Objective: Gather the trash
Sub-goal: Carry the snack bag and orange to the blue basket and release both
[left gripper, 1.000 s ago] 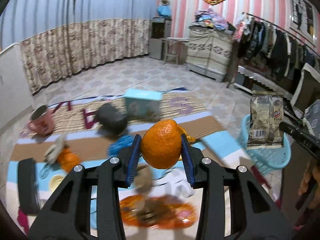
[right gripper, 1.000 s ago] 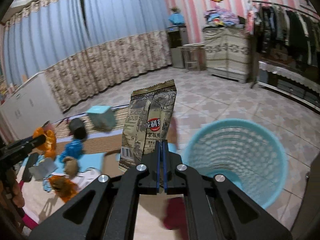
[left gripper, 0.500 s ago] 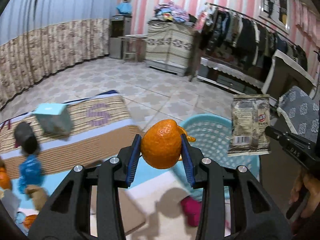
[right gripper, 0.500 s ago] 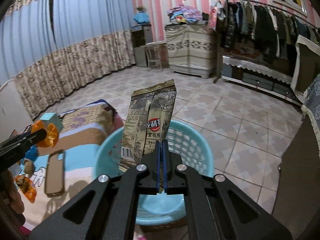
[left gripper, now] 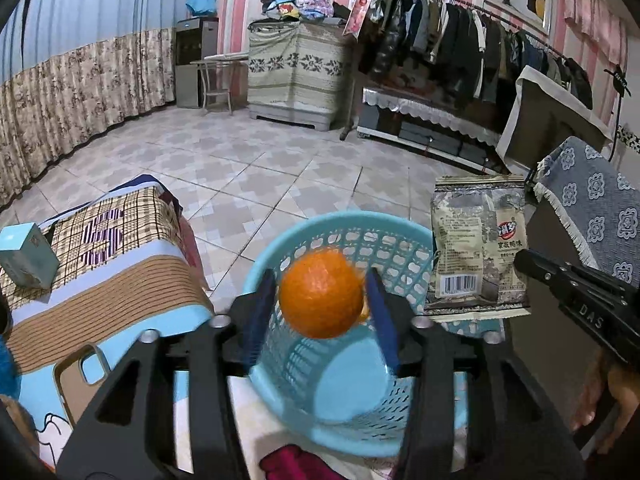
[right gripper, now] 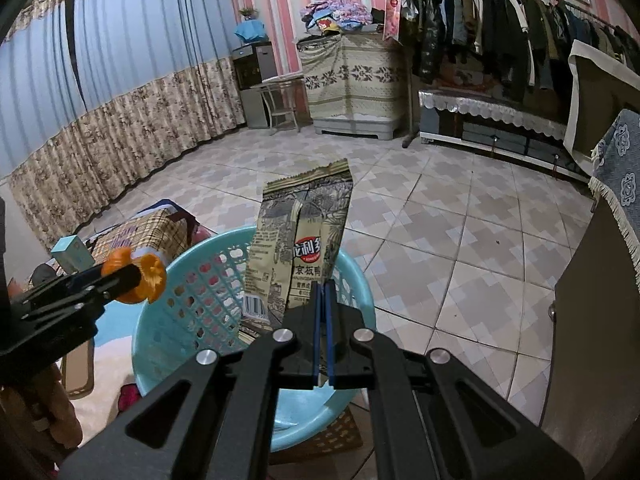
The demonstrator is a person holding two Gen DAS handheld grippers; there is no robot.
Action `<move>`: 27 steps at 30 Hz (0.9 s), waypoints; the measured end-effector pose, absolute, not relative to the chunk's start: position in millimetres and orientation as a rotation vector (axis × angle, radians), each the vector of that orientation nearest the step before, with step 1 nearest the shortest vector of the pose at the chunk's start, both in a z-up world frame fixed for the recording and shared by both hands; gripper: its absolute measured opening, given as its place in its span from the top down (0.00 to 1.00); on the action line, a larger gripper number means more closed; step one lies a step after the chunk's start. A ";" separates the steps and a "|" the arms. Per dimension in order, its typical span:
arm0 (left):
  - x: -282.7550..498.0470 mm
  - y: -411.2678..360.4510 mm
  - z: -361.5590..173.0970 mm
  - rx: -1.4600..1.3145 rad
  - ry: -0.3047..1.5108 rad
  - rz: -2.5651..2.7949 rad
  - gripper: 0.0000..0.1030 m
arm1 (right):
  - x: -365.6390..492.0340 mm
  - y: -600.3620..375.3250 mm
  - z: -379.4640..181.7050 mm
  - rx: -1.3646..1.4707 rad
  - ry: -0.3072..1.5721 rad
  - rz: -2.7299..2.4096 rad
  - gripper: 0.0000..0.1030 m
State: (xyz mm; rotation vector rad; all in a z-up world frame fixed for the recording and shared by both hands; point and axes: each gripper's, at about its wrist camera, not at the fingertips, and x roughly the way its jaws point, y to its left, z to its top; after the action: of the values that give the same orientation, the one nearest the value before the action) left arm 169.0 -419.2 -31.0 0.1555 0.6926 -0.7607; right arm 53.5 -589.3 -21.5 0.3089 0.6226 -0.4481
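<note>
While both grippers hang over the light-blue mesh basket [left gripper: 404, 256], the left gripper [left gripper: 322, 312] has its fingers [left gripper: 258, 316] spread slightly wider than the orange peel [left gripper: 320, 294]; small gaps show on both sides, and the peel looks motion-blurred above the basket opening. In the right wrist view, the right gripper [right gripper: 322, 316] has its fingers pressed together, pinching the lower edge of a snack wrapper [right gripper: 298, 246] held upright over the basket's rim. A teal box [left gripper: 26, 256] sits on the patterned cloth [left gripper: 116, 280] left of the basket.
</note>
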 end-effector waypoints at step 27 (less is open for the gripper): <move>152.4 -304.3 15.8 0.165 0.534 -0.512 0.05 | 100.4 -558.0 -61.6 0.279 0.729 -0.435 0.39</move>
State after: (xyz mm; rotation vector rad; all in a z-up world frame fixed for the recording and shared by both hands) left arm 152.4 -304.3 15.8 0.1649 0.5338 -0.5121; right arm 100.4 -558.0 -61.6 0.2790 0.7287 -0.4345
